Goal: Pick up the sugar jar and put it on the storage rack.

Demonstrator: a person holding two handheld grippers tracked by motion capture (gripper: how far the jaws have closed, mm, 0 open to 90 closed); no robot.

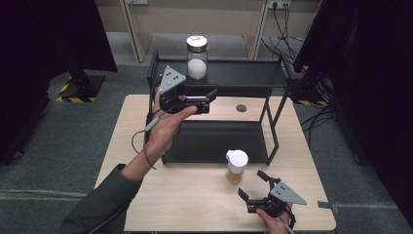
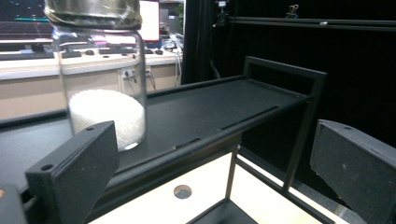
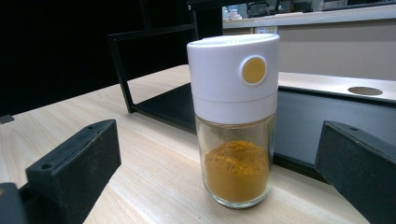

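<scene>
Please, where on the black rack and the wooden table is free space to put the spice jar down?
The top shelf of the black metal rack is bare to the right of the glass jar of white grains. The lower shelf looks bare too. The light wooden table is free in front, left of the white-capped jar of yellow powder. It is tighter near the right gripper.

Floor: grey carpet point(image 1: 73, 141) around the table.
Table: light wood top point(image 1: 195, 195), round cable hole point(image 1: 241, 108).
Sides: black curtains point(image 1: 44, 39) left and right.
Back: beige wall panels point(image 1: 195, 19), wall socket point(image 1: 278, 4), trailing cables point(image 1: 285, 34).
</scene>
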